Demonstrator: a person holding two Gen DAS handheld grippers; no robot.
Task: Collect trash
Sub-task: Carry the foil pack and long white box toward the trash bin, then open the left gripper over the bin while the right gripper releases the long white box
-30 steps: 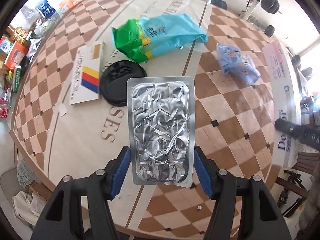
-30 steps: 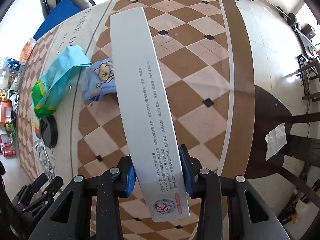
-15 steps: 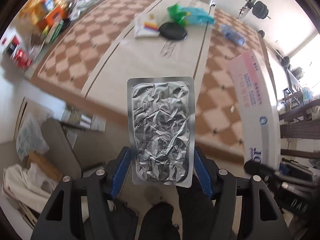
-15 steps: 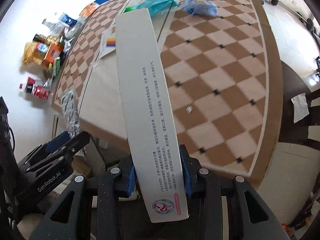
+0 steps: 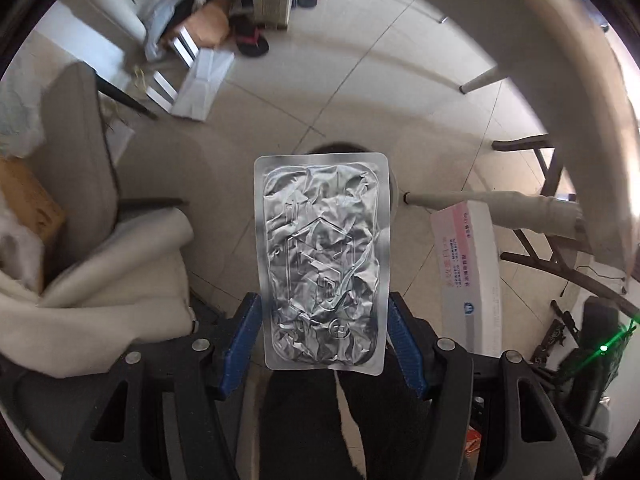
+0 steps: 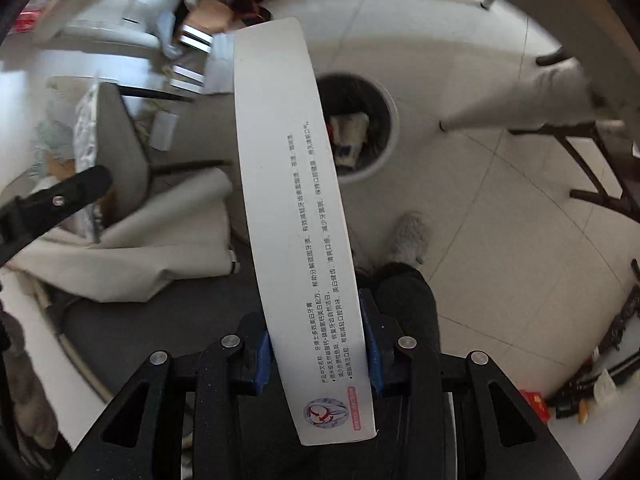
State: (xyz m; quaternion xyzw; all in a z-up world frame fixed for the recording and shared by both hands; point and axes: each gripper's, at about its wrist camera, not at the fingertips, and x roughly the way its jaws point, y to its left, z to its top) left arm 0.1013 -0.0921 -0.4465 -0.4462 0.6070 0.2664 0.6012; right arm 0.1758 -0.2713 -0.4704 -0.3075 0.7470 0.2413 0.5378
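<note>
My left gripper (image 5: pixel 323 340) is shut on a crumpled silver foil blister pack (image 5: pixel 322 256), held upright over the tiled floor. My right gripper (image 6: pixel 316 344) is shut on a long white toothpaste box (image 6: pixel 296 200) with printed text. A round white trash bin (image 6: pixel 386 136) with a dark liner and some trash inside stands on the floor ahead of the right gripper, partly hidden by the box. In the left wrist view the bin (image 5: pixel 394 194) is mostly hidden behind the foil pack. The box (image 5: pixel 470 276) also shows at the right there.
A grey chair with beige cloth (image 5: pixel 104 240) stands to the left. The table's underside and legs (image 5: pixel 480 80) arch over the right. Dark chair legs (image 6: pixel 592 160) stand at the right. Boxes and shoes (image 5: pixel 224 28) clutter the far floor. My legs and slipper (image 6: pixel 408 236) are below.
Both grippers have swung away from the checkered tabletop and down, now pointing at the floor and the trash bin. Each still holds its item.
</note>
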